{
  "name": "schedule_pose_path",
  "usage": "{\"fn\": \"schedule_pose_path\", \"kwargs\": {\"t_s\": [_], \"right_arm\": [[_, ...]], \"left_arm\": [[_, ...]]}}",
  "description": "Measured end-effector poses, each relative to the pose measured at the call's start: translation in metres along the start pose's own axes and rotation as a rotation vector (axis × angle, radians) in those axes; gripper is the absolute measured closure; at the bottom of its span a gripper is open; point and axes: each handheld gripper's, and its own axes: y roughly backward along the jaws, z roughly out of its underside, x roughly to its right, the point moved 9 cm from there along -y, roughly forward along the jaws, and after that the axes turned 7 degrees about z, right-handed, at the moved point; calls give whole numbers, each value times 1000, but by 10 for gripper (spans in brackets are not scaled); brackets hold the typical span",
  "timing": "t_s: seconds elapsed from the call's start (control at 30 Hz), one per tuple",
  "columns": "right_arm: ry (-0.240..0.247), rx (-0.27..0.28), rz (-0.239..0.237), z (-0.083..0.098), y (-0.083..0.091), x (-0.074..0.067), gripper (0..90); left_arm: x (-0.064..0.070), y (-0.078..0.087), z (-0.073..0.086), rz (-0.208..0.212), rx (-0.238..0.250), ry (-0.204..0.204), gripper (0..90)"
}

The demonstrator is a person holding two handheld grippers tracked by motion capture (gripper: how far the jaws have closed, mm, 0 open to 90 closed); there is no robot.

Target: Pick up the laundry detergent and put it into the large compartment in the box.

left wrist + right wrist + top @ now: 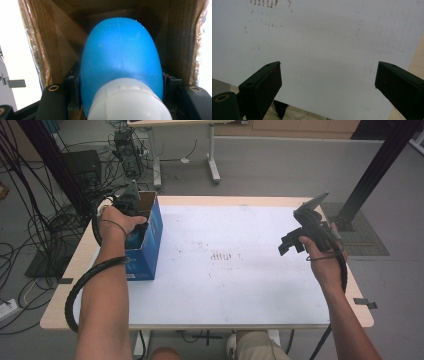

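Fingers point(72, 92) of the left gripper point(131, 222) grasp a blue bottle point(120, 55) with a white cap point(128, 100), inside the cardboard box point(150, 245). Right of the box, the right gripper point(327, 82) hangs released above the table point(235, 285).

A light wooden table point(260, 200) with white legs carries a large white sheet point(240, 285) that covers most of its top, leaving bare wood at the far edge and both side edges. Faint reddish-brown marks point(220, 256) dot the sheet near its middle. An open blue cardboard box point(150, 245), brown inside, stands on the sheet's left part, near the far left corner of the table
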Motion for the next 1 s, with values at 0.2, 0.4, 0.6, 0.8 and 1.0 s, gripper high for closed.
{"fn": "schedule_pose_path", "kwargs": {"t_s": [0.2, 0.4, 0.6, 0.8, 1.0], "right_arm": [[-2, 1, -2, 0, 0, 0, 71], [-1, -2, 0, 0, 0, -1, 71], [3, 2, -1, 0, -1, 0, 70], [2, 4, -1, 1, 0, 0, 71], [4, 3, -1, 0, 0, -1, 70]], "left_arm": [[0, 0, 0, 2, 1, 2, 370], [-1, 0, 0, 4, 1, 2, 370], [-1, 0, 0, 6, 2, 1, 368], [-2, 1, 1, 6, 5, 5, 366], [-2, 1, 1, 8, 5, 3, 362]]}}
